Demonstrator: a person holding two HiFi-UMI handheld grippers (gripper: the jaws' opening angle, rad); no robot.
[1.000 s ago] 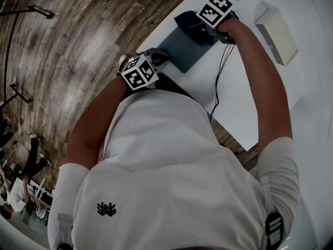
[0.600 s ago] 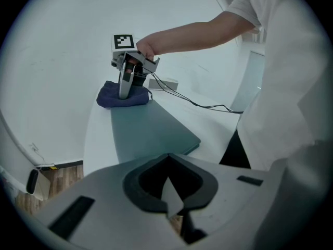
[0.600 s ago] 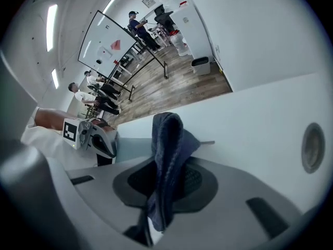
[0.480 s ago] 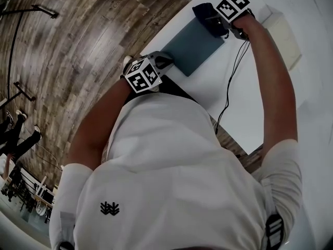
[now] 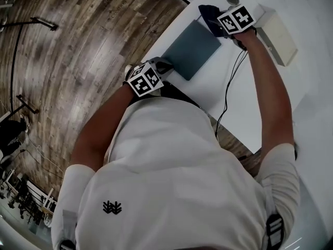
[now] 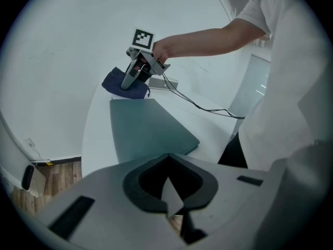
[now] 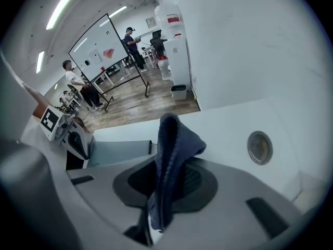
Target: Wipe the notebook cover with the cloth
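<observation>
The cloth (image 7: 174, 150) is pinched between the fingers of the right gripper (image 7: 158, 204), just past the far edge of the notebook (image 5: 192, 48). The fingers of the left gripper (image 6: 170, 197) are pressed together, empty, by the near corner. With the cloth off the cover, wiping is judged unfinished. Open bench (image 5: 244, 103) is left alongside, with a box (image 5: 278, 35) near.

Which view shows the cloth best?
The right gripper view: the dark blue cloth fills the centre, pinched between the jaws. The head view shows a dark bundle past the far edge of the teal notebook; the left gripper view shows it small and distant.
</observation>
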